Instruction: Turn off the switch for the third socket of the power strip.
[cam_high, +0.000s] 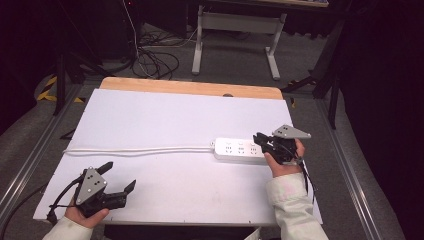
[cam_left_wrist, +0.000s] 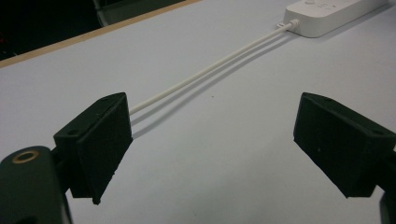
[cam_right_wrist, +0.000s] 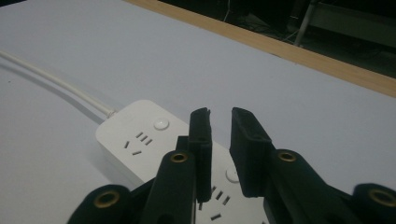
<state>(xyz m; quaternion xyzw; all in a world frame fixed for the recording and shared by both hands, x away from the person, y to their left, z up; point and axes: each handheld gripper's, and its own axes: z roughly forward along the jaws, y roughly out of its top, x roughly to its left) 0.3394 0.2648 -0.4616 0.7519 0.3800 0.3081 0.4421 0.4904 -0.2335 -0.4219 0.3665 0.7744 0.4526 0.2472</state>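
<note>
A white power strip (cam_high: 240, 149) lies on the white tabletop (cam_high: 175, 115) at the right, its white cable (cam_high: 140, 150) running left across the board. My right gripper (cam_high: 259, 139) hovers over the strip's right end; in the right gripper view its jaws (cam_right_wrist: 220, 114) stand a narrow gap apart with nothing between them, above the power strip (cam_right_wrist: 140, 135) and its sockets. My left gripper (cam_high: 120, 175) rests near the front left edge, wide open and empty. The left gripper view looks between the left gripper's jaws (cam_left_wrist: 212, 112) along the cable (cam_left_wrist: 210, 70) toward the strip (cam_left_wrist: 327, 14).
The table's wooden far edge (cam_high: 190, 87) borders the white board. Beyond it stand a white desk frame (cam_high: 235, 30) and loose black cables on the floor (cam_high: 155, 60). Metal rails run along both sides of the table.
</note>
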